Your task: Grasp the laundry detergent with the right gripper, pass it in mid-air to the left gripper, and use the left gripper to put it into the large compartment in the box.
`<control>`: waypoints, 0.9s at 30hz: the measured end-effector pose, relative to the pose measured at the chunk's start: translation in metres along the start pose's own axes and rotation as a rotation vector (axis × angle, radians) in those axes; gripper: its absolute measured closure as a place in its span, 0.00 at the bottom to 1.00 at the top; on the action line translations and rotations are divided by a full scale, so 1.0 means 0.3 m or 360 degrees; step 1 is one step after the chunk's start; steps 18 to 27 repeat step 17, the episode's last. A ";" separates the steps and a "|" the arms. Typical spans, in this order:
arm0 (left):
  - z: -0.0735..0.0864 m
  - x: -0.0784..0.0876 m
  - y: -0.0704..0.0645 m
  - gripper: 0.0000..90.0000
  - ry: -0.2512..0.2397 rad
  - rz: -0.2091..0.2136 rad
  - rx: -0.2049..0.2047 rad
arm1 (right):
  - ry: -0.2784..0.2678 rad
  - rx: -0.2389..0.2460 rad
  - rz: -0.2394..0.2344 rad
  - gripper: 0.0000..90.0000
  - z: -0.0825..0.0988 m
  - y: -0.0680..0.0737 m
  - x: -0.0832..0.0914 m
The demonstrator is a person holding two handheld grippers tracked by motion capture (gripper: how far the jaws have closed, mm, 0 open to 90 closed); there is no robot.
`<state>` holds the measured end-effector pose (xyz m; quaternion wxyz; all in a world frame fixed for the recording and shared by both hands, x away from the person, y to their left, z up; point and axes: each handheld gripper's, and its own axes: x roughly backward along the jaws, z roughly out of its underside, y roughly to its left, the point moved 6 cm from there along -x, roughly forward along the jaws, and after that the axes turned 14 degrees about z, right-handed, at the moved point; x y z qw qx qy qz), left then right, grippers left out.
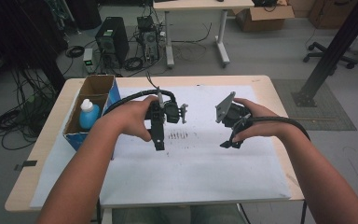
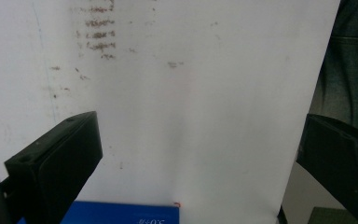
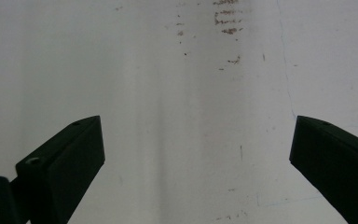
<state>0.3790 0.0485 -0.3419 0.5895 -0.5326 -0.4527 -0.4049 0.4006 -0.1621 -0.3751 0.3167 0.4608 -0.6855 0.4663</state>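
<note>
The left hand-held gripper [image 1: 159,140] hangs above the middle of the counter, its black jaws spread wide with nothing between them; in the left gripper view they frame bare white paper and, at the near edge, a strip of blue box. The person's left hand [image 1: 133,116] wraps its body, and a black cable loops away to the left behind it. The right hand-held gripper [image 1: 230,142] is held to the right of it, well apart, also above the paper, jaws just as wide open and empty in the right gripper view. The right hand [image 1: 256,122] grips it from the right, a grey three-cornered plate [image 1: 224,107] tilted on its top.

Under both lies a large white sheet of paper [image 1: 205,172] covering most of the light wooden counter [image 1: 275,98], with a small patch of dark smudged marks [image 1: 177,136] between the two grippers. At the left edge of the counter stands an open blue-sided cardboard box [image 1: 95,100], and a blue plastic bottle with a white cap [image 1: 88,114] sits upright in its near compartment.
</note>
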 end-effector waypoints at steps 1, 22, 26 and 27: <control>-0.001 0.000 0.001 0.00 0.0001 -0.0004 -0.0002 | 0.0000 0.0000 -0.0001 0.03 0.000 0.000 0.000; -0.015 -0.009 0.019 0.00 -0.0008 0.0011 -0.0012 | 0.0007 -0.0002 -0.0009 0.03 0.007 0.002 -0.005; -0.015 -0.009 0.019 0.00 -0.0008 0.0011 -0.0012 | 0.0007 -0.0002 -0.0009 0.03 0.007 0.002 -0.005; -0.015 -0.009 0.019 0.00 -0.0008 0.0011 -0.0012 | 0.0007 -0.0002 -0.0009 0.03 0.007 0.002 -0.005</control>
